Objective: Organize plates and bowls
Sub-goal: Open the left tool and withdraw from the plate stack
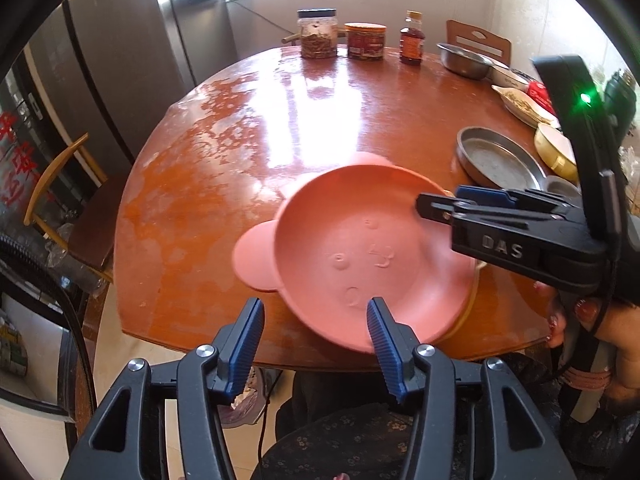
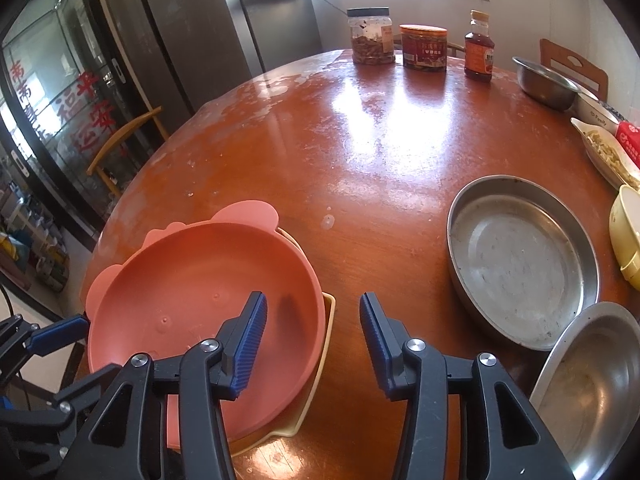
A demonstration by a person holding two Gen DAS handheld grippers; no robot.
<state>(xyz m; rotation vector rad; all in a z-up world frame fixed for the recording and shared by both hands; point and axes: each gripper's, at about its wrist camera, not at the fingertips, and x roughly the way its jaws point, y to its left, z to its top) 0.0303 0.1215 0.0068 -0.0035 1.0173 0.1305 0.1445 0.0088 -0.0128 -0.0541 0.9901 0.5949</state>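
The pink plate (image 1: pixel 360 256), round with ear-shaped tabs, sits on a cream plate (image 2: pixel 316 384) at the near left edge of the round wooden table (image 2: pixel 380 152). Only the rim of the cream plate shows beneath it.

Left gripper (image 1: pixel 316 344): jaws partly open, with the near rim of the pink plate between them. The right pad (image 1: pixel 382 336) lies over the plate's near rim; whether it touches cannot be told. The left pad (image 1: pixel 244 344) stands clear, off the table edge. No grip is evident.

Right gripper (image 2: pixel 310 344): jaws partly open, straddling the right rim of the two stacked plates. Its left pad (image 2: pixel 250 344) hangs over the inside of the pink plate; its right pad (image 2: pixel 376 344) is over bare table. Neither pad presses on the rim. In the left wrist view, this gripper (image 1: pixel 430 206) reaches in from the right, its tips at the plate's far right rim, held by a hand (image 1: pixel 592 320).

A flat metal pan (image 2: pixel 520 260) lies to the right of the stack, well apart. A second metal dish (image 2: pixel 592 392) sits at the near right, tilted, and overlaps the pan's near rim. A yellow bowl (image 2: pixel 626 236) is at the right edge. Two jars (image 2: pixel 370 36) and a bottle (image 2: pixel 478 46) stand along the far edge, with a steel bowl (image 2: pixel 544 80) to the far right.
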